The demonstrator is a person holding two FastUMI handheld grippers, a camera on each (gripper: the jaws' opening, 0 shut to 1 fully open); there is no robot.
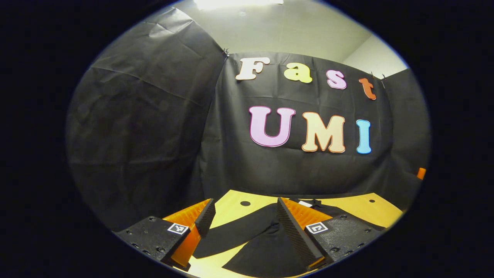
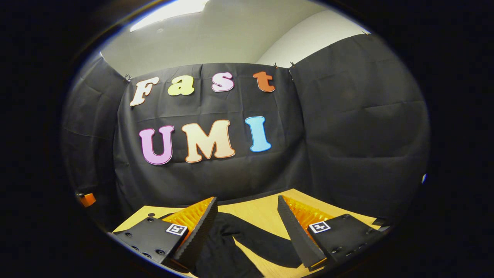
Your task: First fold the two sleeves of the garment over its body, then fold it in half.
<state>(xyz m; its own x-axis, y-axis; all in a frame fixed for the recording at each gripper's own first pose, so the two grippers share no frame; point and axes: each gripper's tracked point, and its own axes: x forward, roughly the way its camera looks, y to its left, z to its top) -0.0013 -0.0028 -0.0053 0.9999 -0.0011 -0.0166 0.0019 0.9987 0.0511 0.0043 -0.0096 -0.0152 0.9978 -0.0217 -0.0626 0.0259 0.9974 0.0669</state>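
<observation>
Black-draped booth, cloth on three sides; yellow table (image 1: 235,206) at its foot.

Garment (image 1: 266,251): dark, laid flat on the table, apparently unfolded, so both sleeve folds look pending.

Left sleeve (image 1: 231,233): angled out from the garment's body, bare table all round it; free to swing inward.

Left gripper (image 1: 241,216): above the garment's left sleeve, fingers apart, holding nothing.

Right sleeve (image 2: 266,241): angled out from the garment's body toward the table's right side.

Right gripper (image 2: 247,214): above the garment's right sleeve, fingers apart, empty; probably staged for a pinch.
</observation>
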